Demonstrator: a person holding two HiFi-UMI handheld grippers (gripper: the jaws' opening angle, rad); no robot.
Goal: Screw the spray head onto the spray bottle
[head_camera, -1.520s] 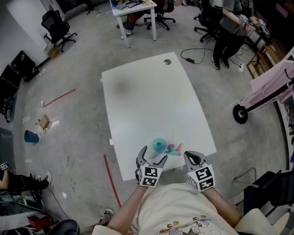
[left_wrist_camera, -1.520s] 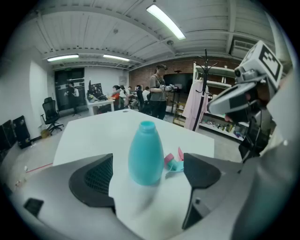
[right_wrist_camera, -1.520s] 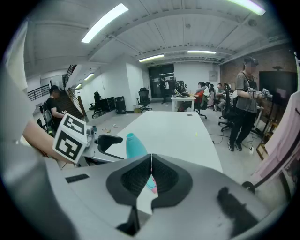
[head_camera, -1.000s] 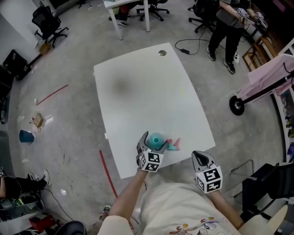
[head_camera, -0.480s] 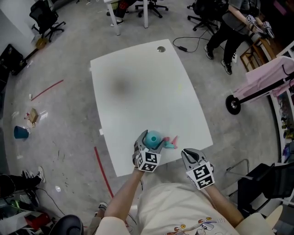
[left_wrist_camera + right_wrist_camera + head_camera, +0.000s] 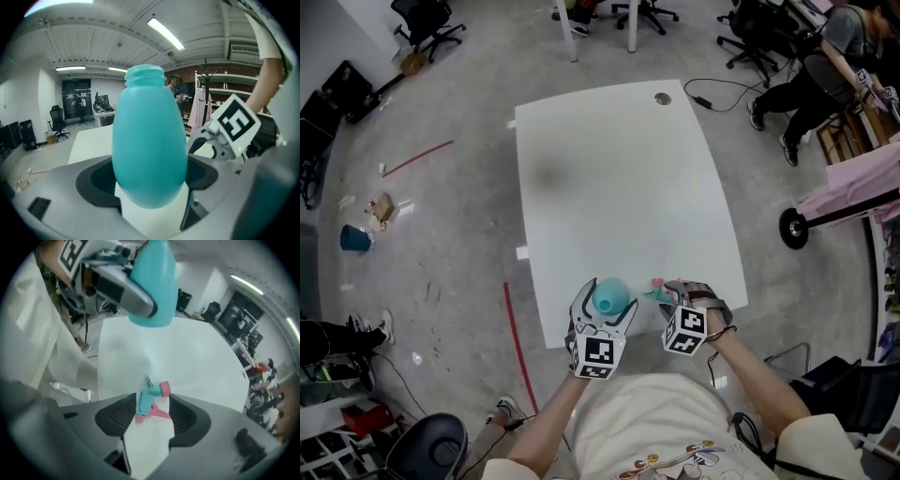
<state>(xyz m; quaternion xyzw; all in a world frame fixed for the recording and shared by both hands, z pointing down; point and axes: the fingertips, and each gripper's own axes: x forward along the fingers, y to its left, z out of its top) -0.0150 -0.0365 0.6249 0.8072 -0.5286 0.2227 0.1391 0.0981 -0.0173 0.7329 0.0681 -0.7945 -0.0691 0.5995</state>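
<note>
Spray head [image 6: 146, 401] lies between just-opened jaws of right hand-held gripper [image 6: 153, 406]; left hand-held gripper [image 6: 149, 177] clasps spray bottle [image 6: 150, 136].

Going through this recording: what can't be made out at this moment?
Spray head: head view, mostly covered by the right hand-held gripper, whose jaws have just been opening with the head lying between them.
Spray bottle base: left gripper view, hidden behind the left hand-held gripper, just closed on it.
Bottle neck threads: blurred in left gripper view, cut off by the top edge in right gripper view.
</note>
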